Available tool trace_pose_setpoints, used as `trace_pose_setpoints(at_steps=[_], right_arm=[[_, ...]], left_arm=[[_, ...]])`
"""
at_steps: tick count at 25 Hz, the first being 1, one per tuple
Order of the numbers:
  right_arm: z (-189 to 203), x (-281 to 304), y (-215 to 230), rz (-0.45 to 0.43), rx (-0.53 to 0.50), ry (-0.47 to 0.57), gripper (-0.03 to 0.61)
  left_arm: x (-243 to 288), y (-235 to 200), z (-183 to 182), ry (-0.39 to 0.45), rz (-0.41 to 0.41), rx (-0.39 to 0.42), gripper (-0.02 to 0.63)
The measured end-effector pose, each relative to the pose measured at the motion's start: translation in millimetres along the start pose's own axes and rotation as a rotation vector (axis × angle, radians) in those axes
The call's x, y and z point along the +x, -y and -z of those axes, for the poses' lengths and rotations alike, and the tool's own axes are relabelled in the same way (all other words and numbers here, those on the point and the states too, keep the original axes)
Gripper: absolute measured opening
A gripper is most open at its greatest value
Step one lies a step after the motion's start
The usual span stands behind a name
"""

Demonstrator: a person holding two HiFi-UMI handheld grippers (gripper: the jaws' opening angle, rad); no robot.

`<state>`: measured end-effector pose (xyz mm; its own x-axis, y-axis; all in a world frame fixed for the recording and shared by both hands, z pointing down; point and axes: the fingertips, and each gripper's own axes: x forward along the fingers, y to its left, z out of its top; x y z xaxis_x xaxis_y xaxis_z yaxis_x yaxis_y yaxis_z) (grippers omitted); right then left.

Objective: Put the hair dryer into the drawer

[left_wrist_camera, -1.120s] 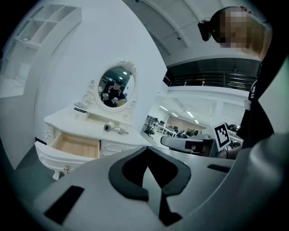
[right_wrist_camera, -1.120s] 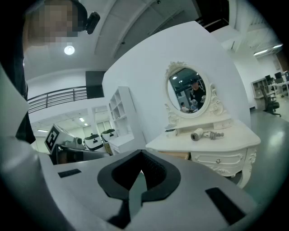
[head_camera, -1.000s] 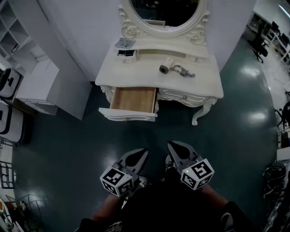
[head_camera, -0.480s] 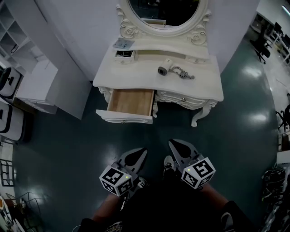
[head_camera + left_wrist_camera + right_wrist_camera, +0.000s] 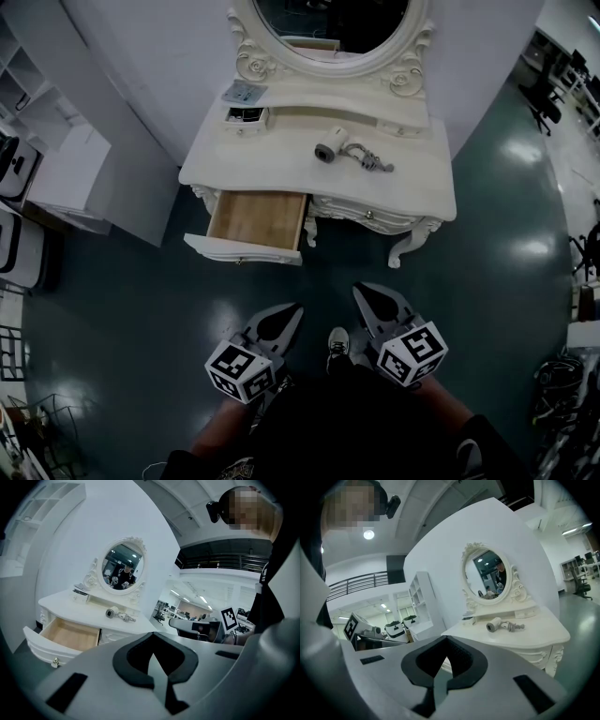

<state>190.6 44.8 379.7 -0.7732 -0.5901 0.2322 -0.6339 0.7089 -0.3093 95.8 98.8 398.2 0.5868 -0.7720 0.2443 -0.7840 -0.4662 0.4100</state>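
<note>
Head view: hair dryer (image 5: 330, 150) lies on the dressing table (image 5: 281, 167), behind its open drawer (image 5: 255, 220). My left gripper (image 5: 289, 314) and right gripper (image 5: 367, 295) sit well short of the table, both closed and empty. Risk: the dryer's cord (image 5: 370, 160) could snag the drawer front.

A white bench (image 5: 281, 161) is recorded standing on the dark green floor (image 5: 131, 309), backed by an oval mirror (image 5: 328, 19). Below the mirror, a hair dryer (image 5: 330, 149) is laid on the top, its cord (image 5: 367, 159) bunched beside it. Lower left of the mirror, the drawer (image 5: 255, 220) is drawn open.
</note>
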Motion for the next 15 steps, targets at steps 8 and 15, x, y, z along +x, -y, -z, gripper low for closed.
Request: trace_pose_setpoints(at_steps=[8, 15], right_arm=[[-11, 6, 48, -0.017, -0.004, -0.014, 0.029], [-18, 17, 75, -0.035, 0.006, -0.013, 0.029]], left_arm=[[43, -2, -11, 0.016, -0.034, -0.003, 0.003], [65, -3, -20, 0.015, -0.056, 0.005, 0.003]])
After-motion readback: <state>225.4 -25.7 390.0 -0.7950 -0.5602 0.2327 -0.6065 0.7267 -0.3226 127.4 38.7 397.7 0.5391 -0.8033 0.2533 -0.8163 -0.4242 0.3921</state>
